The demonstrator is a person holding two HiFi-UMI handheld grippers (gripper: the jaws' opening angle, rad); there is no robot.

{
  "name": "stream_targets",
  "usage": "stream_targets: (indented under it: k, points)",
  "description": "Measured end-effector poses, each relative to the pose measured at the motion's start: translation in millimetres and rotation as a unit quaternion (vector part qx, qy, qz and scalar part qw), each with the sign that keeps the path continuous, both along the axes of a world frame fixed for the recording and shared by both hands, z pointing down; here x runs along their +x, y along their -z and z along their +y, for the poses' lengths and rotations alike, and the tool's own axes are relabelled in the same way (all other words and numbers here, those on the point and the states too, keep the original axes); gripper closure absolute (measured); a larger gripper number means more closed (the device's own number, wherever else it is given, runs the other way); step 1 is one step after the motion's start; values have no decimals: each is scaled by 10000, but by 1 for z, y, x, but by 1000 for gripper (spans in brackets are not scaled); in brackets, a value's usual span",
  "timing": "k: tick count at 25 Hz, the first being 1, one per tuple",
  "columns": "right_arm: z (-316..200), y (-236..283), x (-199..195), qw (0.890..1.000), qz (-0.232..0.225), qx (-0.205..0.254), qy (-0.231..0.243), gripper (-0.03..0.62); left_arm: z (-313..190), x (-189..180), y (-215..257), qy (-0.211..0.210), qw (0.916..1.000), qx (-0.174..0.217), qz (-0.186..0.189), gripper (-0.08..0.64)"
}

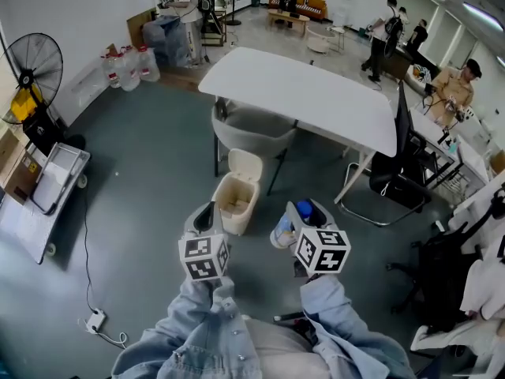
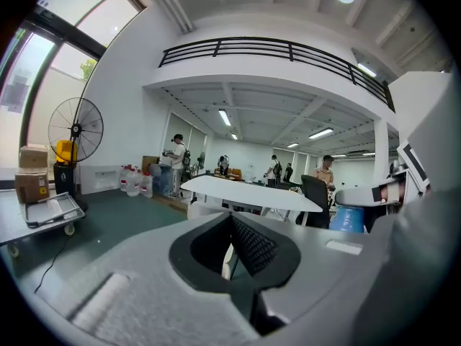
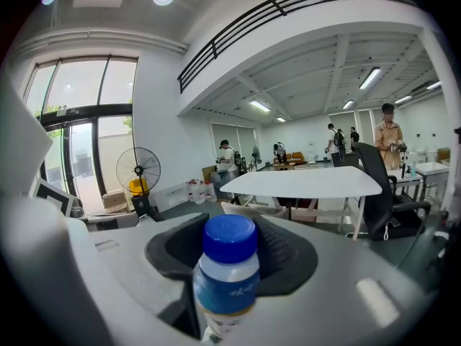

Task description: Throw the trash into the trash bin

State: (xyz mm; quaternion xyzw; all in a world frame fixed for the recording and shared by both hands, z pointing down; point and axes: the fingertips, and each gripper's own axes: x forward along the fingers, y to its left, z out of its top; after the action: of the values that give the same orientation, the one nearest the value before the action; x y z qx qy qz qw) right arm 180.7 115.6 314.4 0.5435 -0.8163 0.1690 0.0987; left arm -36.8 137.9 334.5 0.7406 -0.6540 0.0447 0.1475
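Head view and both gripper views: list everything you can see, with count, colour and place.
trash bin: one, beige, lid open, floor beside the table
table: one, white, middle of room
tub: one, grey, under the table
office chair: one, black, table's right end
fan: one, black, left wall
cart: one, grey, near the fan
water jugs: several, clear, far left wall
people: several, far end
bottle: one, blue cap and label, in right gripper
left gripper: grey, jaws together, empty
right gripper: grey, closed on the bottle
sleeves: two, blue denim, bottom

Left gripper (image 1: 207,214) points forward and slightly down, jaws together, empty. Right gripper (image 1: 304,212) alongside clamps a bottle (image 3: 229,264)
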Motion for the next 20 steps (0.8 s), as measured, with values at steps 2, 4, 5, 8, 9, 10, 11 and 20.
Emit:
stream_targets:
  k: [2,4,5,8,9,10,11,20]
  points:
    - [-20,-1,-3,10000,26,2,-62,396,-25,-4,-3,-56,10000,8,60,551]
    - [-44,2,-8,9999,56,20,-97,396,-54,-6,0,-124,9999,41,86,551]
    - [-55,4,-11,9999,71,29,-109,396,-68,-8,2,-171,9998,57,77,551]
    - [-87,8,-20,9997,103,80,-184,396,-107,-13,8,-351,9993,126,20,551]
    - [-98,10,-23,9997,108,95,-217,396,-120,-15,11,-399,9991,155,8,551]
    - [-109,11,-28,9996,108,104,-242,396,-133,-19,13,-434,9989,177,6,551]
    - [-120,11,-32,9996,104,108,-256,396,-147,-23,14,-459,9988,189,8,551]
    - [-212,11,-66,9984,71,141,-535,396,-252,-58,10,-743,9971,132,-23,551]
